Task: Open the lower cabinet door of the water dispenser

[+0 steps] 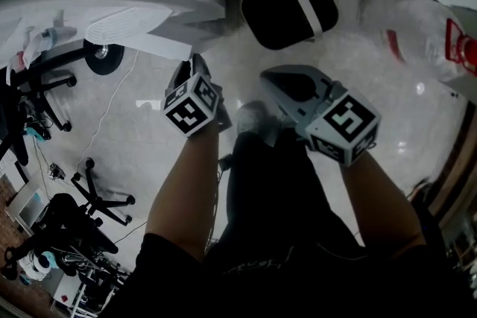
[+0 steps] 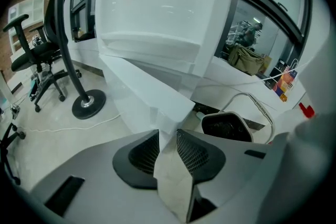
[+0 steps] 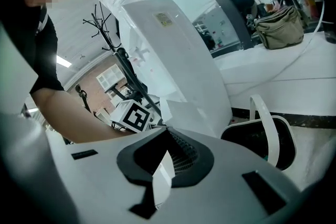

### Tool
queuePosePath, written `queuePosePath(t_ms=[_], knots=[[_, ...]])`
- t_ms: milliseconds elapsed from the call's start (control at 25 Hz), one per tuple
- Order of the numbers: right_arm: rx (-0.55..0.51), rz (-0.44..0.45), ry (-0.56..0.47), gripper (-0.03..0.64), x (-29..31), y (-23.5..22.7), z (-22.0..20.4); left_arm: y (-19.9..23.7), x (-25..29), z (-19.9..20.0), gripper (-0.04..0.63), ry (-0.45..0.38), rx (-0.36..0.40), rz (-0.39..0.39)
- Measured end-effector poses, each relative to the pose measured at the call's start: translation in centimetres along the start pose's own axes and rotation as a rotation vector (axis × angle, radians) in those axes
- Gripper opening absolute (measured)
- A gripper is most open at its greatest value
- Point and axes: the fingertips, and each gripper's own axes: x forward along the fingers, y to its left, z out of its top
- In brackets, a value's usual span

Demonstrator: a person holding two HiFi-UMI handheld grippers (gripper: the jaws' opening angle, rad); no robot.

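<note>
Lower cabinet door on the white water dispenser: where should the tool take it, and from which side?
Take the white door panel by its thin free edge, the one swung away from the white water dispenser, coming from the front with a jaw on each face. It shows no handle. The left tool pinches there now.

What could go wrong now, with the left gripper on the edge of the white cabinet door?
1. The left gripper pinches only the thin edge of the cabinet door, so it may slip off as the door swings.
2. The black bin stands close beside the door; a wide swing or the gripper could knock it.
</note>
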Motion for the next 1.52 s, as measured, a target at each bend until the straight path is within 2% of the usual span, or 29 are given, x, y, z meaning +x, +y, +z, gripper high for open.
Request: queuePosePath(t_ms=[240, 320, 640, 1000, 1280, 1520], knots=[[-0.047, 0.029, 0.027, 0.012, 0.4, 1.5, -0.2, 1.4, -1.0, -1.3, 0.089, 0.008, -0.073, 0.014], [-0.064, 0.044, 0.041, 0.012, 0.5, 2.1, -0.2, 2.1, -1.4, -1.8, 0.086, 0.008, -0.075, 0.017], [-0.159, 0.090, 0.087, 0.012, 0.5, 3.7, -0.8, 5.1, -2.9, -3.5, 0.075, 0.016, -0.044, 0.046], [-0.219, 0.123, 0.121, 0.012, 1.1, 5.9, -0.8, 7.7, -4.0, -4.4, 0.071, 0.029, 0.005, 0.069], [-0.219, 0.090, 0.092, 0.012, 1.5, 7.0, -0.4, 10.4, -4.9, -5.2, 0.071, 0.033, 0.032, 0.067], [-0.171, 0.055, 0.119, 0.012, 3.0, 9.1, -1.4, 13.0, -5.6, -5.9, 0.071, 0.050, 0.069, 0.051]])
